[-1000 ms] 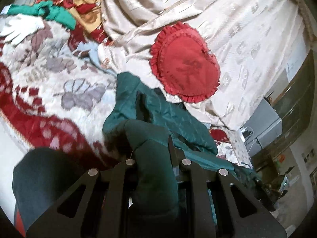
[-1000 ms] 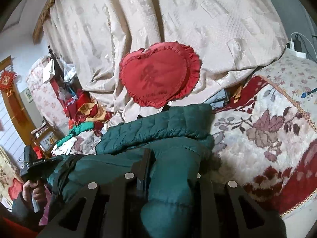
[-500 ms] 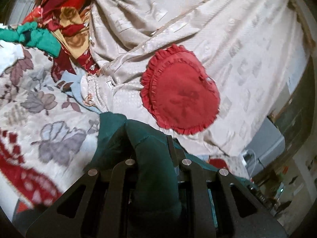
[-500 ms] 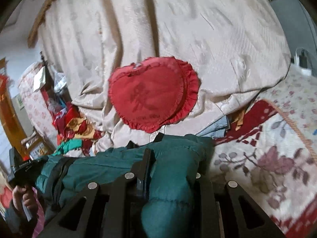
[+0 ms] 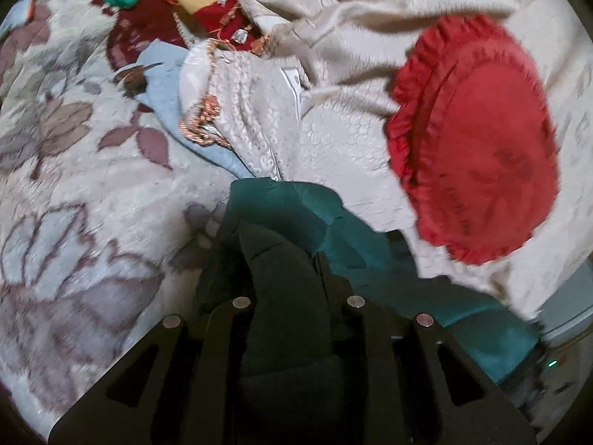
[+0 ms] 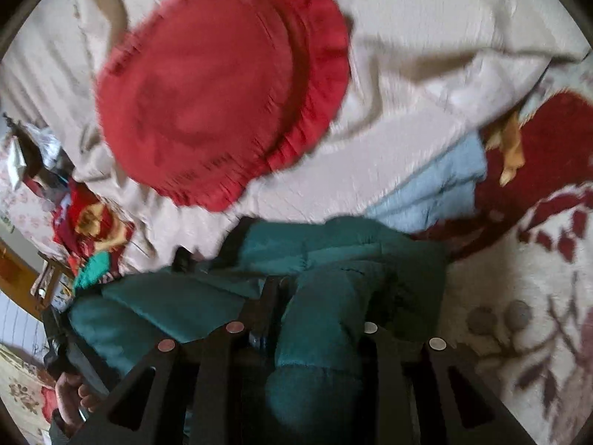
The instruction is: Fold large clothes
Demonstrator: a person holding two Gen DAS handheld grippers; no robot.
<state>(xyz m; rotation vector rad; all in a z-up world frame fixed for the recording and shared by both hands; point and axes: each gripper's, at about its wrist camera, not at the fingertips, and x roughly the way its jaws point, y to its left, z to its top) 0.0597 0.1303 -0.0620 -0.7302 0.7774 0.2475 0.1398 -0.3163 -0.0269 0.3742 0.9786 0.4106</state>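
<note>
Stretching between the two grippers, the teal quilted jacket (image 6: 333, 259) lies low over the near part of the floral bedspread (image 5: 74, 185), its long axis running sideways from one hand to the other, so neither hand is nearer: each holds one end. In the left wrist view the left gripper (image 5: 292, 270) is clamped on a thick dark fold of the padded cloth, which fills the gap between its fingers; its jaws have just been opening a little, yet the fabric sits pinched there. In the right wrist view the right gripper (image 6: 315, 296) is clenched on another bunch of the same jacket, whose body trails away to the left toward the person's other hand (image 6: 72, 396). Just beyond the jacket, farther up the bed, a heart-shaped red cushion (image 6: 222, 85) rests against a cream quilted cover (image 5: 352, 141), and a pale blue cloth (image 6: 437, 189) lies beside them. My judgement is that the held edge now wants laying flat on the bedspread short of the cushion, so the fold can land squarely.
</note>
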